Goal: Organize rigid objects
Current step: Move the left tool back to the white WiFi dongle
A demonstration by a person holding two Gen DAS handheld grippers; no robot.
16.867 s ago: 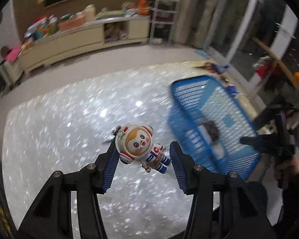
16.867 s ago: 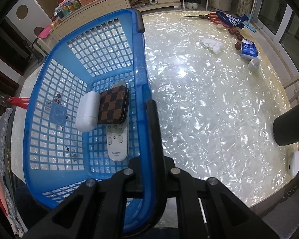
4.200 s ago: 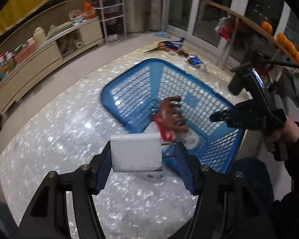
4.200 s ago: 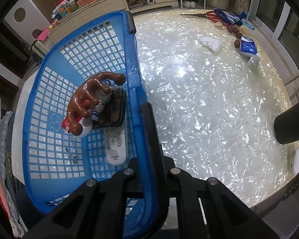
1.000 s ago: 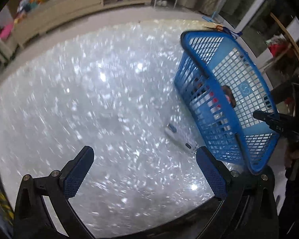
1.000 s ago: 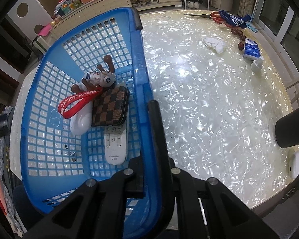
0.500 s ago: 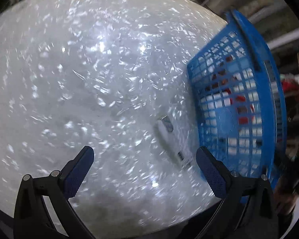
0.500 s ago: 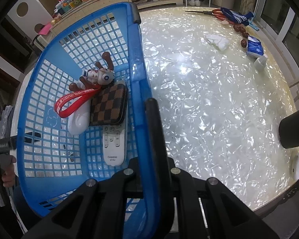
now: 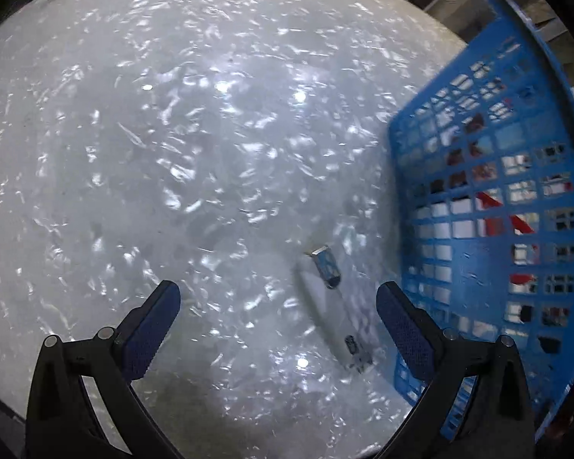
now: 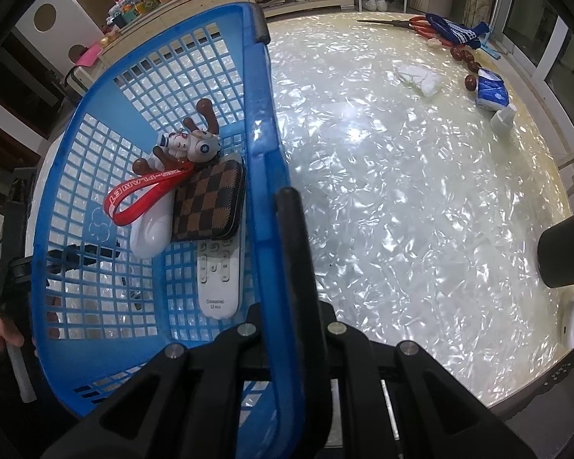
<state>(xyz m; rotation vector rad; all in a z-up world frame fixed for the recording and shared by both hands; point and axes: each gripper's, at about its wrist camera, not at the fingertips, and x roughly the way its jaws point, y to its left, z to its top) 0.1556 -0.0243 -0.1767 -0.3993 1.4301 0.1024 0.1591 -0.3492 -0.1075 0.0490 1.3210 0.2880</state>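
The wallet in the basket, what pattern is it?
Brown-and-tan checkerboard wallet, clearest in the right wrist view.

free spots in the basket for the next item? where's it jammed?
Inside the blue basket, the mesh floor is bare along the left wall, beside the red strap and white case, and near the front wall below the remote. It is crowded against the right wall: antlered figurine, checkered wallet and remote overlap. The right tongs clamp that rim.

SURFACE: pearly table (image 9: pixel 195 160) | ON IT: blue basket (image 10: pixel 264 122); clear flat item (image 9: pixel 336 306) between left tongs' fingers, blurred
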